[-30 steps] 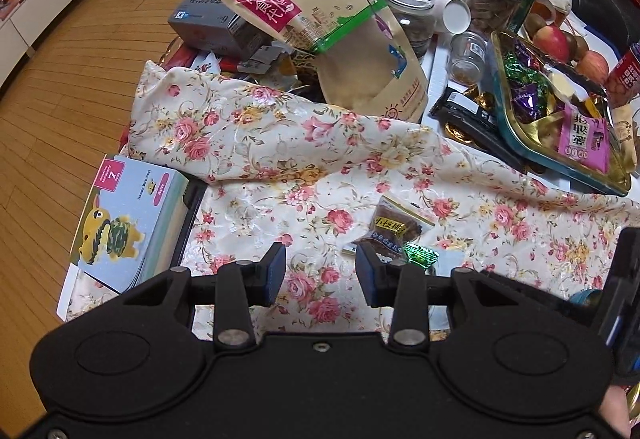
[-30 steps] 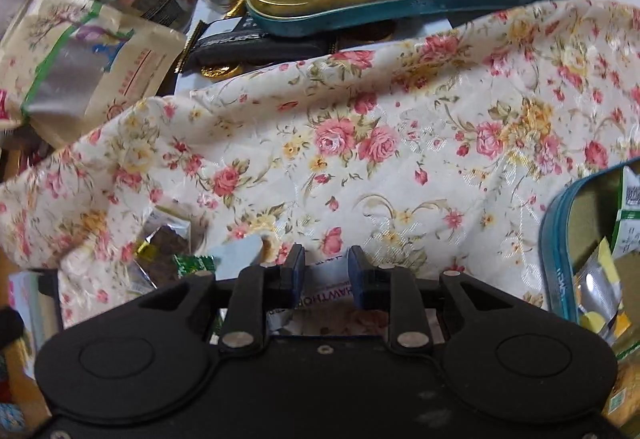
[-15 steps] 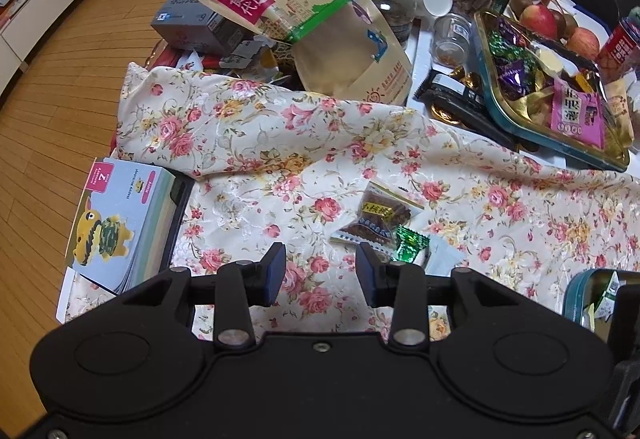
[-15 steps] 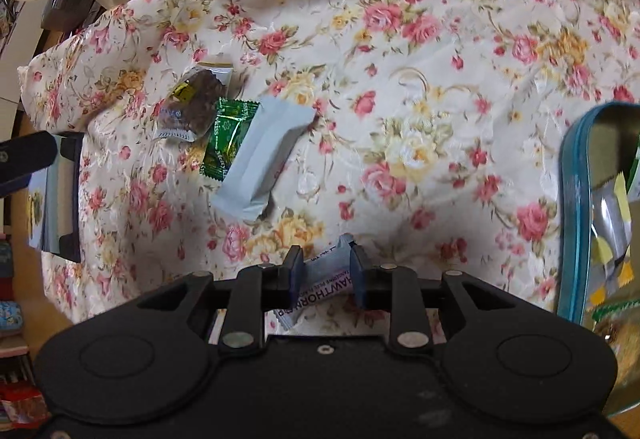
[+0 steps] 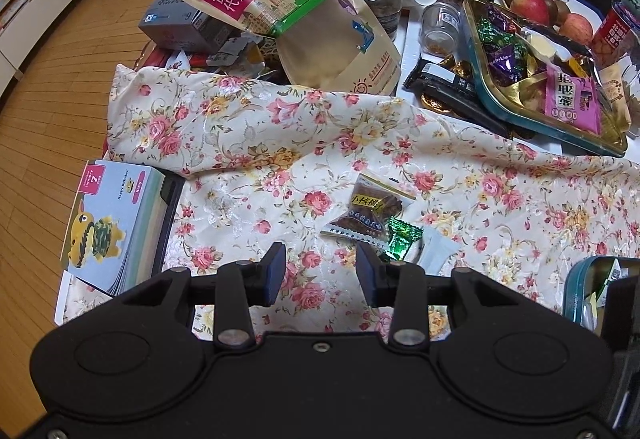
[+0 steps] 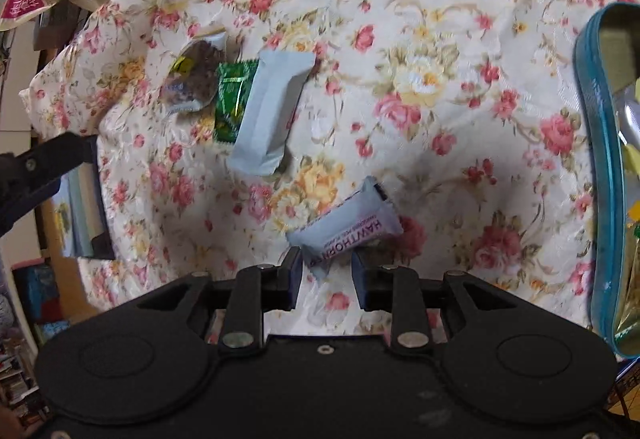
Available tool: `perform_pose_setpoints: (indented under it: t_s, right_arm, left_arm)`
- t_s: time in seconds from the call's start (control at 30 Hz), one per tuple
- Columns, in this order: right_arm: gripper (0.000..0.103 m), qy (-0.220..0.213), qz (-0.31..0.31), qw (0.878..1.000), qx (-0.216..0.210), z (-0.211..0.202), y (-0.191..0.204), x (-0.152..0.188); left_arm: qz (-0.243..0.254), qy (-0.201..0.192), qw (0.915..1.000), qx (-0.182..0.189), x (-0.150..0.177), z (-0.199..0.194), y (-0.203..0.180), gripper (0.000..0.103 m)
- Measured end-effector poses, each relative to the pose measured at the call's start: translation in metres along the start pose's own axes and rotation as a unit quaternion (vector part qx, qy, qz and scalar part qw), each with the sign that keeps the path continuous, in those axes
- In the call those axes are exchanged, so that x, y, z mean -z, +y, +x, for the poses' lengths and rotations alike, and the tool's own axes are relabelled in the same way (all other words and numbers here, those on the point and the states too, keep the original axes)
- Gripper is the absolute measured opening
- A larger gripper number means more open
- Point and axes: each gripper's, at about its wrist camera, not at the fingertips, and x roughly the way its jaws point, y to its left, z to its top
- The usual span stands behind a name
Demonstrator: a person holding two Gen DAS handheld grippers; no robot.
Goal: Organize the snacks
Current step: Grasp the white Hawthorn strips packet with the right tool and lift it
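- Right tongs [image 6: 325, 273]: jaws opening, the hawthorn snack packet [image 6: 346, 233] with one end between the tips, pads off it; it lies on the floral cloth [image 6: 440, 39]; judged light, crinkly, slippery; best pinched across its flat middle;
- Left tongs [image 5: 321, 271]: partly open, empty;
- Farther: pale blue bar [image 6: 272, 111], green candy [image 6: 233, 99], clear date packet [image 6: 196, 75] touching in a row.

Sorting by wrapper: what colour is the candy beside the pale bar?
Shiny green candy, clearest in the right wrist view.
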Motion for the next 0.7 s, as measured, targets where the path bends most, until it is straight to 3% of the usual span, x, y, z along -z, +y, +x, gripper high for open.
perform_pose_setpoints:
  t_s: [0.1, 0.23, 0.4, 0.53, 0.7]
  right_arm:
    - [0.036, -0.033, -0.004, 0.999, 0.007, -0.001, 0.006, -0.007]
    - [0.037, -0.040, -0.014, 0.999, 0.011, 0.003, 0.009, -0.014]
    - [0.037, -0.063, -0.074, 0.995, 0.038, 0.007, 0.025, -0.002]
    - [0.023, -0.078, -0.132, 0.986, 0.071, 0.009, 0.032, 0.013]
    - [0.022, -0.065, -0.122, 0.989, 0.044, 0.001, 0.016, 0.016]
  left_arm:
    - [-0.001, -0.001, 1.0000, 0.001, 0.000, 0.000, 0.001, 0.048]
    - [-0.008, 0.004, 1.0000, 0.001, -0.002, 0.003, 0.004, 0.048]
    - [-0.009, 0.009, 0.9999, 0.002, -0.003, 0.007, 0.003, 0.048]
    - [-0.007, 0.019, 0.9998, 0.006, -0.002, 0.015, -0.001, 0.048]
    - [0.022, 0.024, 0.9995, 0.002, 0.001, 0.026, -0.018, 0.048]
